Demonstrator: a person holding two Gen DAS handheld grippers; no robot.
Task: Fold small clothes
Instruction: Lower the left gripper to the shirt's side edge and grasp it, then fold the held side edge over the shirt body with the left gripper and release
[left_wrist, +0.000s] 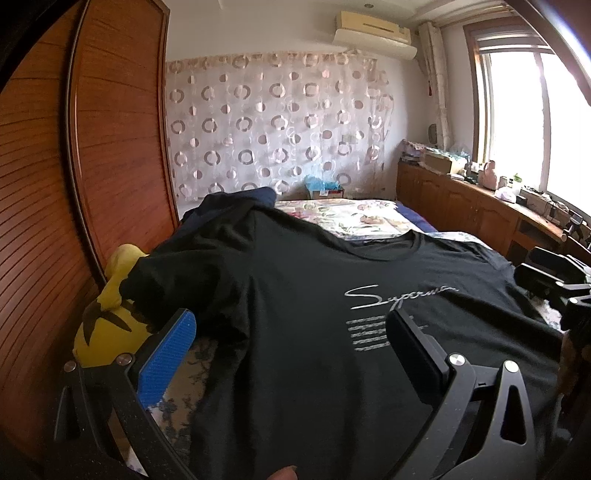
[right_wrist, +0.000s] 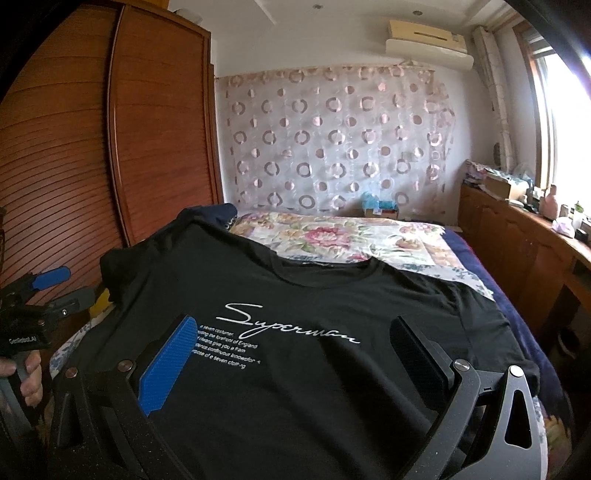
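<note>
— While the black T-shirt lies spread front-up across the near end of the bed, where do the tongs stand?

— Both pairs hover just over it, jaws wide apart, gripping nothing. The right tongs frame the white "Superman" script on the chest. The left tongs sit over the shirt's left half, their blue pad past its edge, above the bedding.

— And the neckline?

— It points away towards the floral bedspread. One sleeve drapes over a yellow garment beside the wooden wardrobe.

— Anything else in view?

— From the right wrist camera, a hand grips the handle of the left tongs at the far left edge.
</note>
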